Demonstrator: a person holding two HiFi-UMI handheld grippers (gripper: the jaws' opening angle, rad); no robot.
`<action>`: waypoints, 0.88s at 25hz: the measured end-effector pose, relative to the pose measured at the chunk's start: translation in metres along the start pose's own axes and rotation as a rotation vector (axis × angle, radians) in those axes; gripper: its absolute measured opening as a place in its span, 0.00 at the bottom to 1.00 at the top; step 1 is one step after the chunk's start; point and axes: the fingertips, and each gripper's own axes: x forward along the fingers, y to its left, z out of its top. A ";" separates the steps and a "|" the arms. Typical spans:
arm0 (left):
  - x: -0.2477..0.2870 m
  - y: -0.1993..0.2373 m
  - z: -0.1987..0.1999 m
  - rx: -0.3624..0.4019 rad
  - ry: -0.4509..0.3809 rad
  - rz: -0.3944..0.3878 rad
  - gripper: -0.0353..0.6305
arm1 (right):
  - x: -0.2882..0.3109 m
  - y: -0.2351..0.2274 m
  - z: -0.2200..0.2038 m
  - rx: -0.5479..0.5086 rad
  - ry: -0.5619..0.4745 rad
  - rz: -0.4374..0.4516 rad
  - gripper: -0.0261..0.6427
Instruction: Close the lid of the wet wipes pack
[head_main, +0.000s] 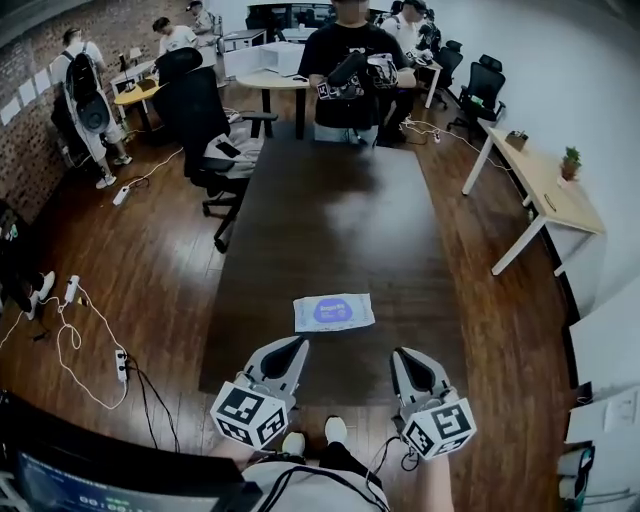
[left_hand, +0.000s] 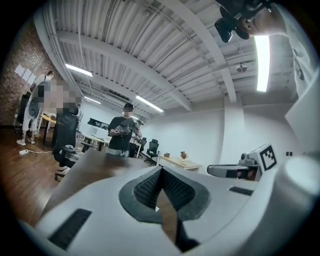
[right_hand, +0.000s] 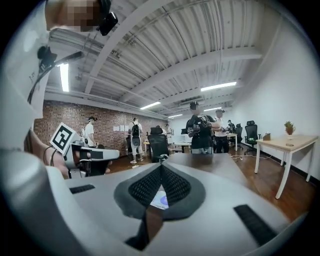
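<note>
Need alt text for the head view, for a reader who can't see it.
A wet wipes pack lies flat near the front of a long dark table, untouched. Short of it, the left gripper and right gripper are held side by side, both shut and empty. A person stands at the table's far end.

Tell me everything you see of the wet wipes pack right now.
The wet wipes pack is a soft, pale, rectangular pouch with a blue oval patch on top. It lies flat, slightly skewed, near the close end of the dark table. Nothing but the table touches it. No raised lid shows.
</note>
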 end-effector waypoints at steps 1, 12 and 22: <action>-0.003 0.000 -0.001 0.001 -0.001 -0.009 0.05 | -0.007 0.005 -0.002 -0.001 0.000 -0.008 0.05; -0.030 -0.027 -0.014 -0.042 0.009 -0.090 0.05 | -0.097 0.046 0.016 0.041 -0.024 -0.070 0.05; -0.093 -0.111 -0.017 0.006 -0.033 -0.045 0.05 | -0.199 0.077 0.018 0.064 -0.127 -0.027 0.05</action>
